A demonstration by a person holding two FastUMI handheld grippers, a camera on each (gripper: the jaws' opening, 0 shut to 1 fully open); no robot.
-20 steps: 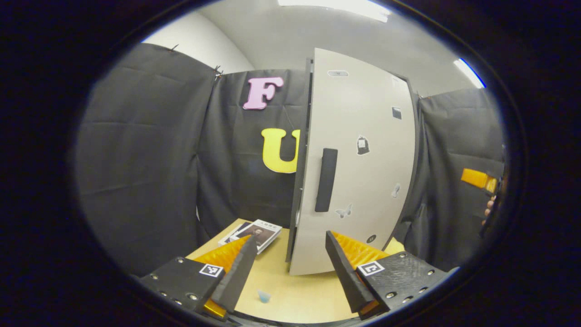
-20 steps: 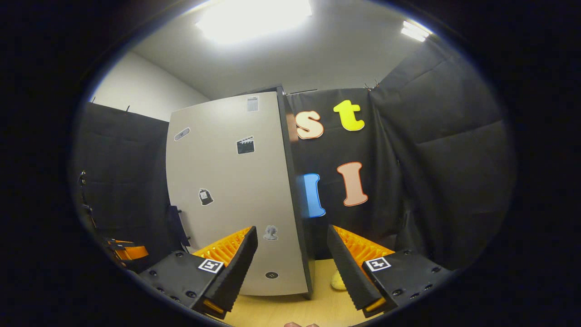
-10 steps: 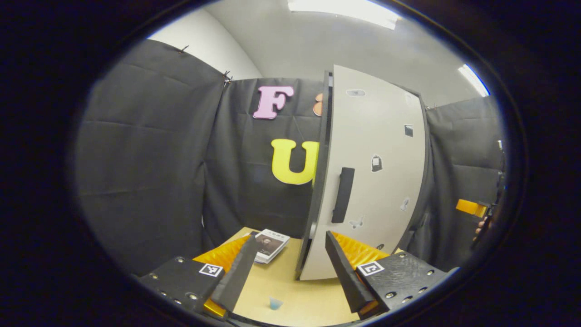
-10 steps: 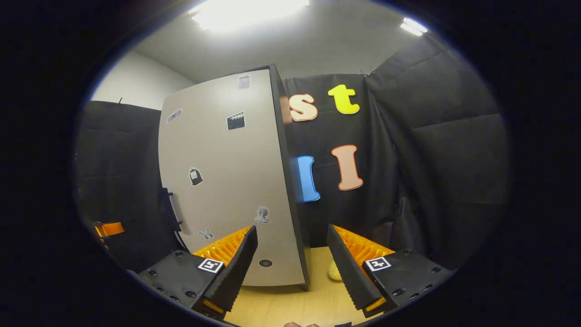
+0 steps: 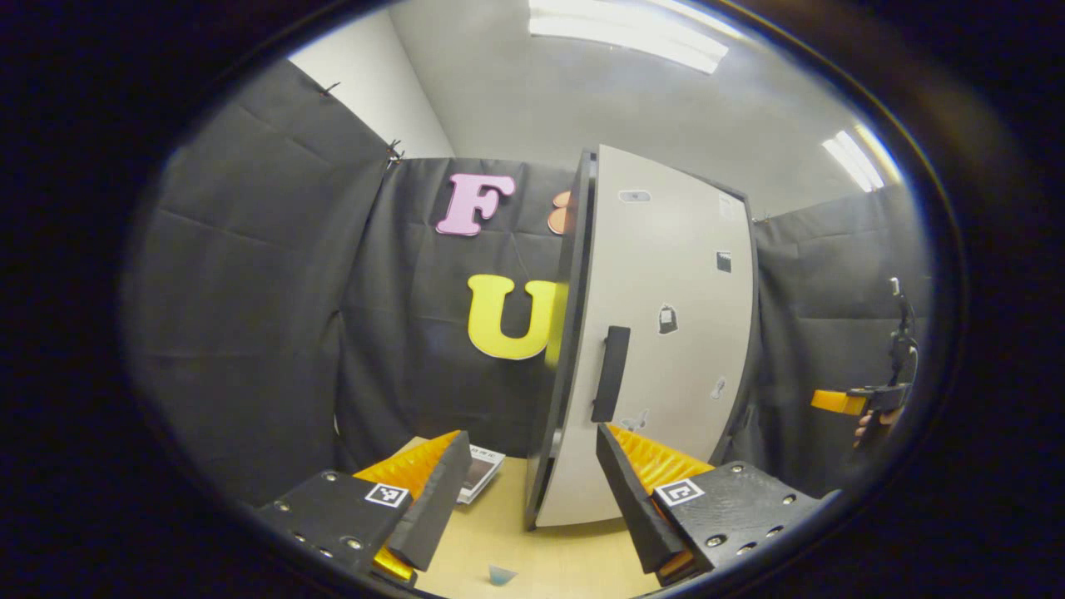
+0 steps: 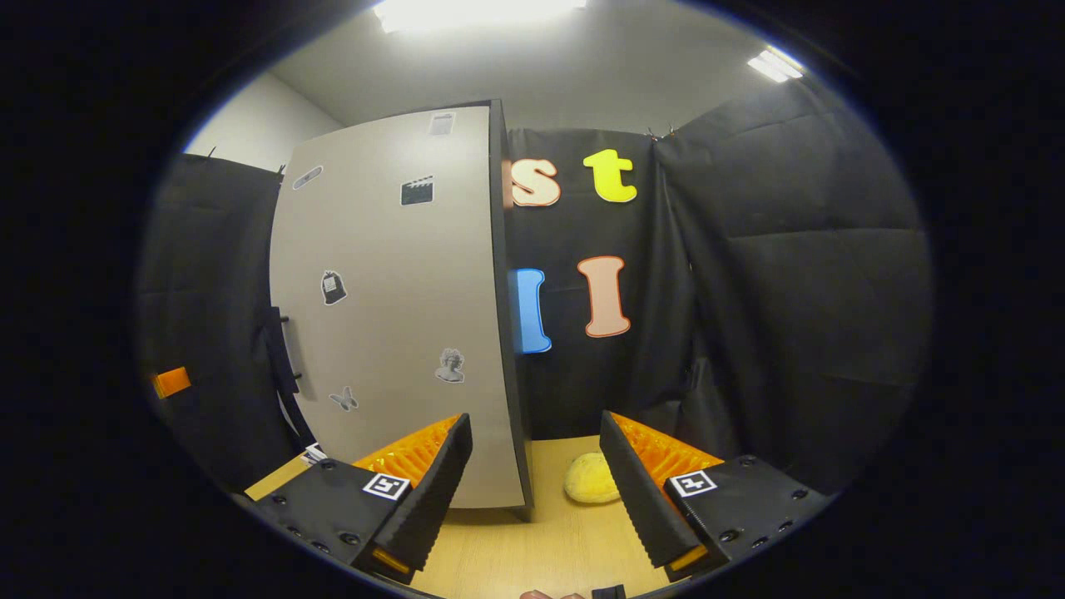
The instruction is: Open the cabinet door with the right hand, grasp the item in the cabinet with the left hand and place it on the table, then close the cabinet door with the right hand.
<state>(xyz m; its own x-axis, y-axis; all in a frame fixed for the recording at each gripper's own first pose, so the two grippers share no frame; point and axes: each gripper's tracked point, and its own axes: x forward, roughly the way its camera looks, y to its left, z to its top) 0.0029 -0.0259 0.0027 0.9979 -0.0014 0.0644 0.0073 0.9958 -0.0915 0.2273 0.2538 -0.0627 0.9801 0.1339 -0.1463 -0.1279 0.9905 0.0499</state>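
In the left gripper view, creased black cloth hangs on the left. A thin booklet [image 5: 476, 472] with a glossy cover lies flat on the pale wood-grain counter [image 5: 574, 557], partly hidden behind the left tool's [image 5: 528, 491] left finger. That tool stands wide apart and empty, its fingers wedge-shaped with ribbed inner faces. A small bluish scrap [image 5: 501, 574] lies on the counter between them. Beyond stands the cabinet [image 5: 574, 274], a tall dark-edged box, its door [image 5: 666, 333] a smooth matte grey panel dotted with small stickers and shut. A straight black bar handle [image 5: 610, 373] runs upright near the door's left edge. Far right, the other tool shows by a hand [image 5: 869, 420].

In the right gripper view, the same door [image 6: 391, 299] fills the left half, the handle [image 6: 279, 349] at its far left edge. The right tool [image 6: 537, 491] is also spread wide, gripping nothing. A rounded, soft-looking yellow lump [image 6: 591, 478] rests on the counter [image 6: 549, 549] just right of the cabinet's corner, between the fingers in the picture.
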